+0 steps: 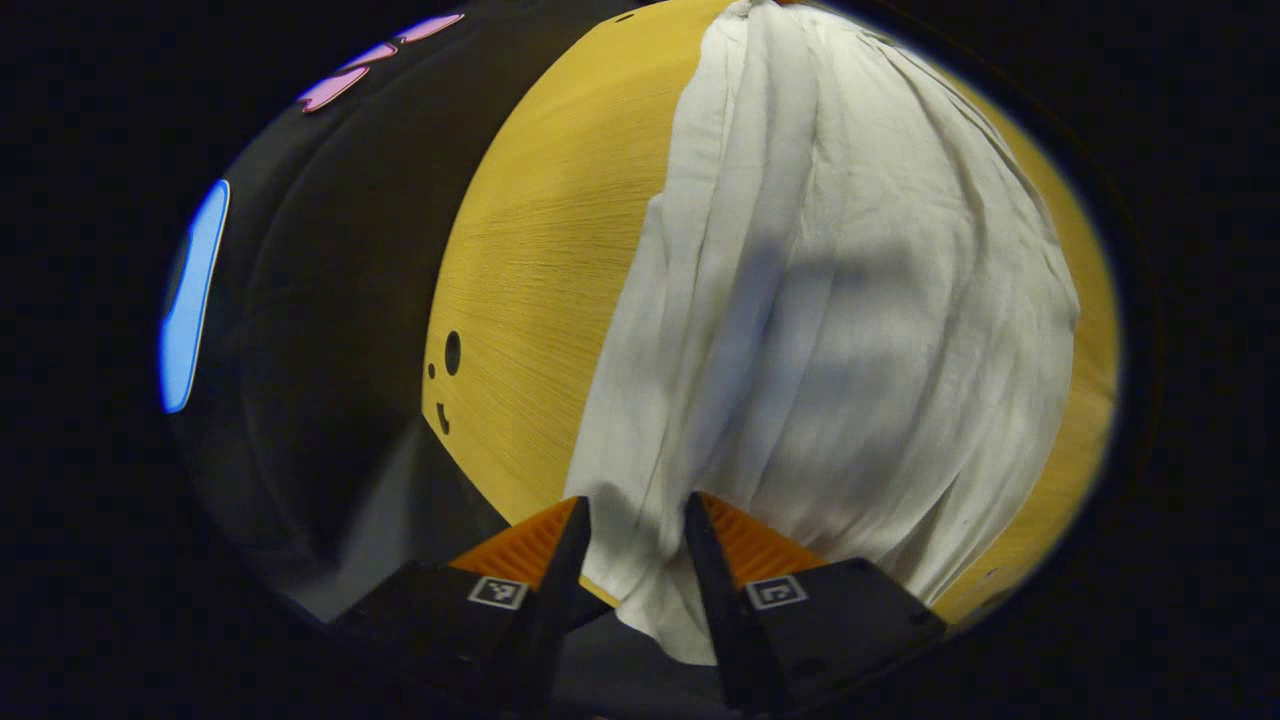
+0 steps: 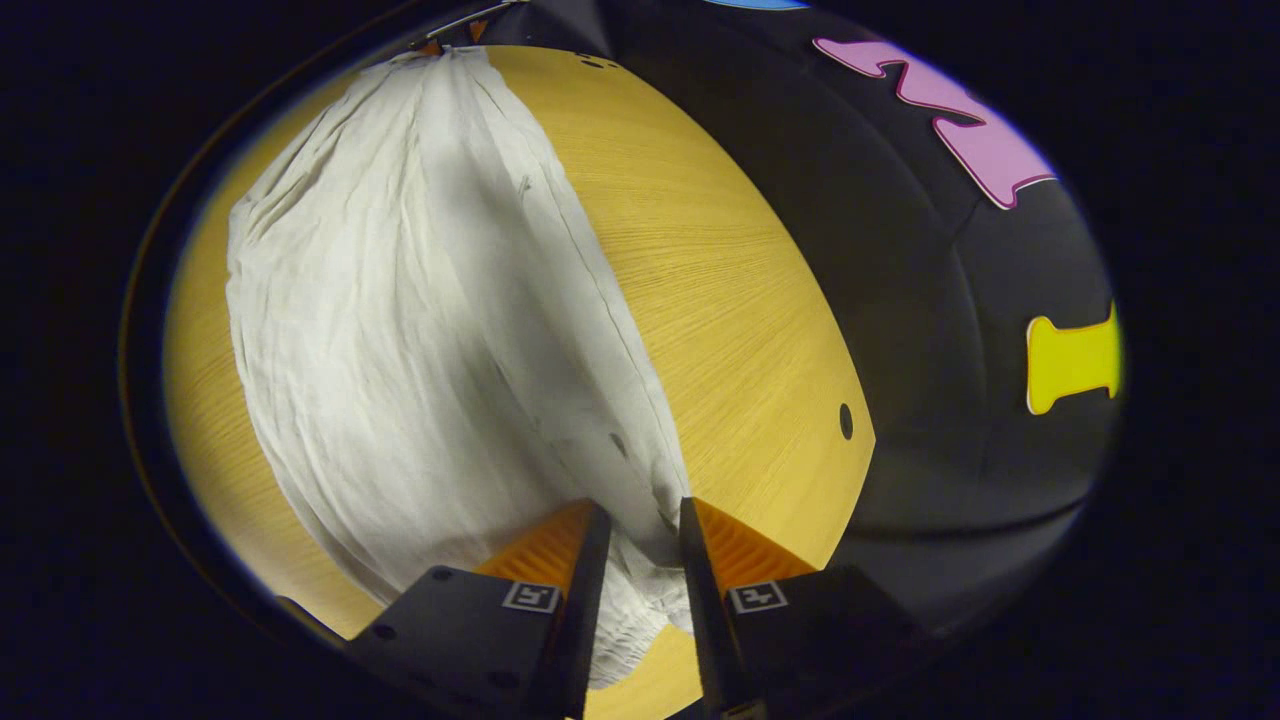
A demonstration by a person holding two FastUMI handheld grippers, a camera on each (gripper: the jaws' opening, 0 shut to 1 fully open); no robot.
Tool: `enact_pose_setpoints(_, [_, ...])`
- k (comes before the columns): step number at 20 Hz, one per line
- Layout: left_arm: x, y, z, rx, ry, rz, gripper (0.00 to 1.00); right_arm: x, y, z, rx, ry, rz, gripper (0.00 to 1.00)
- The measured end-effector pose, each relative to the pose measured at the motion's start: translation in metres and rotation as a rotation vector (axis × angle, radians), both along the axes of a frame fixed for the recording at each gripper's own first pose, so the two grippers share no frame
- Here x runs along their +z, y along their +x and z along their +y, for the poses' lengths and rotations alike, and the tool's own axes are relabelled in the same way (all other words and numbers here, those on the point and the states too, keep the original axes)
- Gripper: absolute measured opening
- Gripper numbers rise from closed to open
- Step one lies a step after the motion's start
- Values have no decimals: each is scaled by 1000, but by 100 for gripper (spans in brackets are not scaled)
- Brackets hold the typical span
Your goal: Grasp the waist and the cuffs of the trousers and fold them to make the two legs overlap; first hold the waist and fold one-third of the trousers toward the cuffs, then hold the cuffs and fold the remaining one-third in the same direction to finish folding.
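Pinching white trousers (image 1: pixel 850 300) at one end, the left hand-held gripper (image 1: pixel 636 515) has cloth between its fingers; the right hand-held gripper (image 2: pixel 634 520) likewise clamps the other end, fabric stretched along the yellow tabletop (image 2: pixel 720 300).

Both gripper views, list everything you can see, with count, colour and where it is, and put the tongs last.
trousers: one pair, white, wrinkled, spread along the table, one end between each pair of tongs
table: one, yellow wood grain, under the trousers, small dark holes near its edge
left tongs: one pair, bottom of left gripper view, cloth between the fingers
right tongs: one pair, bottom of right gripper view, cloth between the fingers
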State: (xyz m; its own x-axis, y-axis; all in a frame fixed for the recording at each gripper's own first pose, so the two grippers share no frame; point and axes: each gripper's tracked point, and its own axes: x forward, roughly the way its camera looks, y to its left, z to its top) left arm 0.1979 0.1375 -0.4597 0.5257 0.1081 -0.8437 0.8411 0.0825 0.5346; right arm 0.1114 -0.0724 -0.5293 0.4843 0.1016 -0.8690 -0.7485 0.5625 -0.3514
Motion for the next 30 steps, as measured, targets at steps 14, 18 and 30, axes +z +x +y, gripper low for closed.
enact_pose_setpoints(14, [52,-55,173,297,195,-31,98,32,-38,-100,-147,-122,-37,67])
enact_pose_setpoints(18, [68,-83,162,410,40,-122,98,64,-67,-133,-327,-70,-78,69])
enact_pose_setpoints(30, [78,-134,28,995,-769,-310,97,98,-133,-32,-1260,759,-11,82])
